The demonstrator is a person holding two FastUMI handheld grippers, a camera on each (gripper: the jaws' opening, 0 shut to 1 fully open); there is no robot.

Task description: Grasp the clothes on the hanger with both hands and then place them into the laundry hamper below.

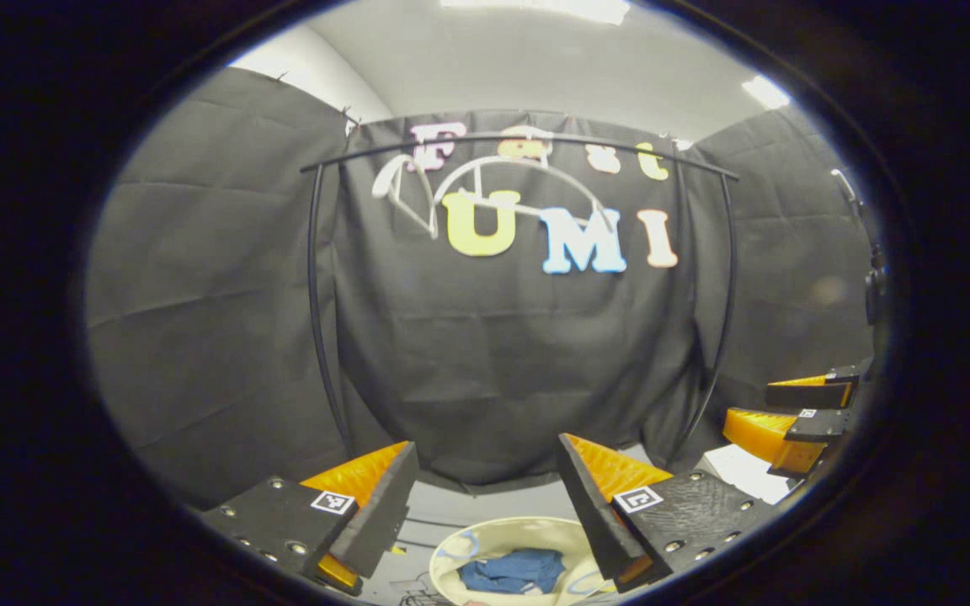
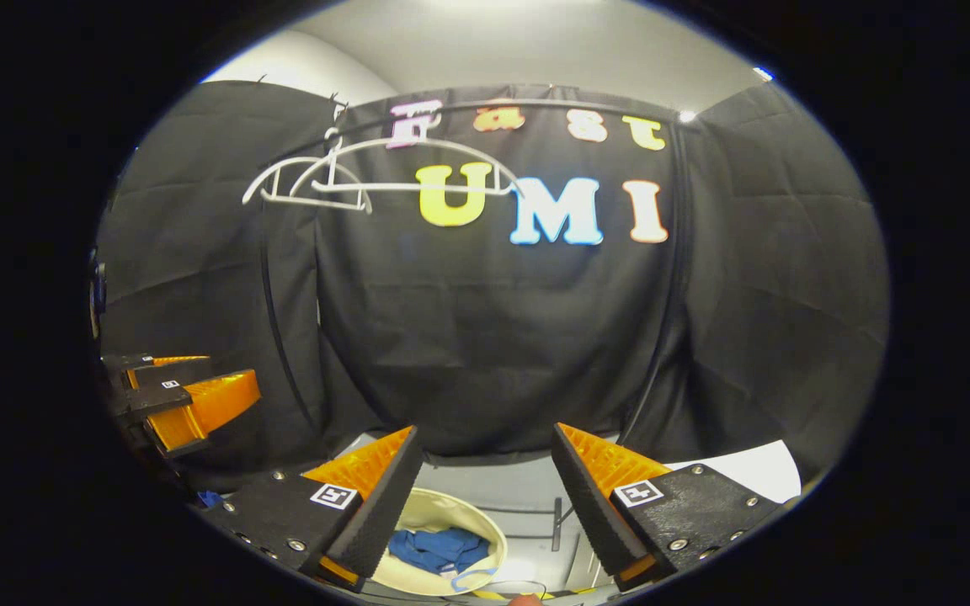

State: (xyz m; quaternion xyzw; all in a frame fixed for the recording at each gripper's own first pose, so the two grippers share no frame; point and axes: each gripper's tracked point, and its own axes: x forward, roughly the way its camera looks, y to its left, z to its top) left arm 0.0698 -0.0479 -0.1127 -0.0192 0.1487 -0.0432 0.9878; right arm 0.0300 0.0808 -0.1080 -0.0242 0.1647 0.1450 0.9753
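- Left gripper view: the left gripper (image 1: 485, 497) sits at the bottom centre, its fingers spread wide with nothing between them. Below the gap, at the bottom edge, lies one pale round laundry hamper (image 1: 460, 547) with one blue garment (image 1: 512, 571) crumpled inside. At the top centre, two bare white hangers (image 1: 485, 181) hang on the dark rail (image 1: 519, 143). The right gripper (image 1: 796, 408) shows at the lower right edge, fingers parted and empty.
- Right gripper view: the right gripper (image 2: 485, 492) is at the bottom centre, released and carrying nothing. The laundry hamper (image 2: 485, 526) lies at the lower centre-left with the blue garment (image 2: 439, 547) in it. The same two hangers (image 2: 367, 177) sit upper left, both empty. The left gripper (image 2: 186, 396) is at the left edge, fingers apart.
- Handling, as a judgement: the garment looks soft, light and limp; it would sag and bunch, so pinching a raised fold with each gripper, set well apart, seems best. With the hangers bare, the task appears done.
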